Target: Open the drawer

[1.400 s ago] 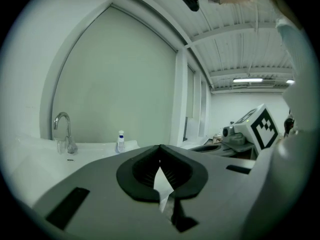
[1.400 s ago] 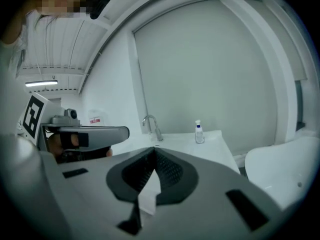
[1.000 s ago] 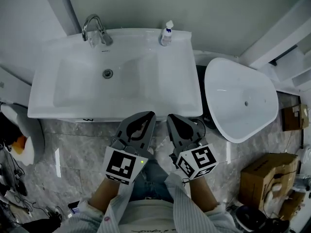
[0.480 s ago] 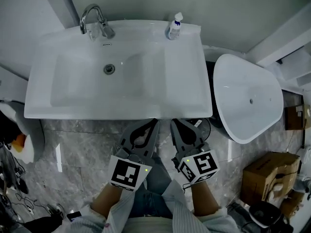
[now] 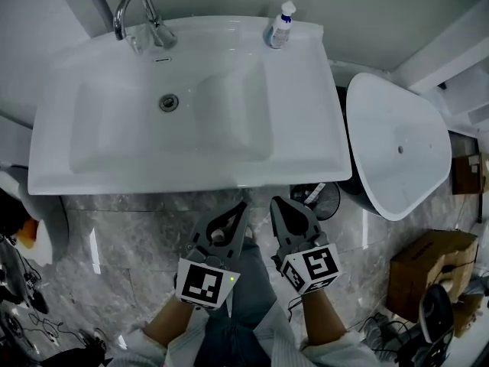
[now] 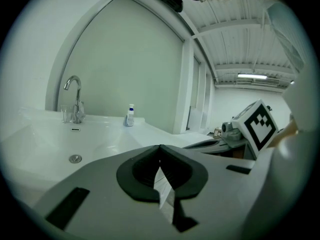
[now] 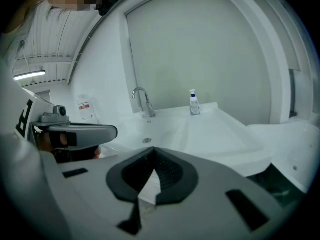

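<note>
Bottle (image 5: 281, 26) right of faucet (image 5: 158, 33)

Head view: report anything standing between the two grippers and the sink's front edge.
Nothing visible: only bare floor lies between the left gripper, the right gripper and the sink's front edge. A dark bin stands right of the right gripper, off that path. No drawer shows.

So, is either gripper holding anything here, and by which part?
Nothing is held. The left gripper and the right gripper both have their jaws together and empty.

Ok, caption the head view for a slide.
Shut, empty left tongs and right tongs side by side before a sink with faucet and bottle.
</note>
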`<state>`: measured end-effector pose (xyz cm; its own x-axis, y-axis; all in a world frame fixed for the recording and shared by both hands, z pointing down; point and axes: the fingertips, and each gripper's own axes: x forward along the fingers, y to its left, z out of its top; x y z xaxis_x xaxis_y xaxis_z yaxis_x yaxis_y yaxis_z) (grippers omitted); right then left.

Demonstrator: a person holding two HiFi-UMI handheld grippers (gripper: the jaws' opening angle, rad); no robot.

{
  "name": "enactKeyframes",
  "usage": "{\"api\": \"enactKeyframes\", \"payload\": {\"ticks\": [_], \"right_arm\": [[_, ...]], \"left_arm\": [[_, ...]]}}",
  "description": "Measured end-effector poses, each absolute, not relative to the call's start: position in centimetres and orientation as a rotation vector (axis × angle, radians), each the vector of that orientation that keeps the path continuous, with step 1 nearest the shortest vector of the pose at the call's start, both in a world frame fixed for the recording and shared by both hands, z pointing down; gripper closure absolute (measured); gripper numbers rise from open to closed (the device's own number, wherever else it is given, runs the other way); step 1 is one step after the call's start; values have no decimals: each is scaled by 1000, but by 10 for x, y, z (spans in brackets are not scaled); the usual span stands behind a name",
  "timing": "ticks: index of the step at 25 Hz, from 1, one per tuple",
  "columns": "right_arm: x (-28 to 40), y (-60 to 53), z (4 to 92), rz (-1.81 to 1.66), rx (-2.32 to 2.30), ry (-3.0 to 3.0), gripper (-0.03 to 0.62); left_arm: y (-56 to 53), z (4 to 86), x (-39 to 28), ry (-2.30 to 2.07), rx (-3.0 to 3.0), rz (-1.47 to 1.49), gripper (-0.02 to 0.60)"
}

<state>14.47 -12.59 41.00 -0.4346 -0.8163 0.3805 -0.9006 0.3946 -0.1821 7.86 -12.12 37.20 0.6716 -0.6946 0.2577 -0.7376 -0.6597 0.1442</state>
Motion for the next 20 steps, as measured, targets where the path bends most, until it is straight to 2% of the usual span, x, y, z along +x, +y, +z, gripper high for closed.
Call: {"api": "enactKeyframes", "payload": {"ticks": [20], "right_arm": [[138, -130, 548, 628, 1554, -2325, 583]], "left_arm": [[-124, 503, 74, -1182, 2591, 327, 566]]}}
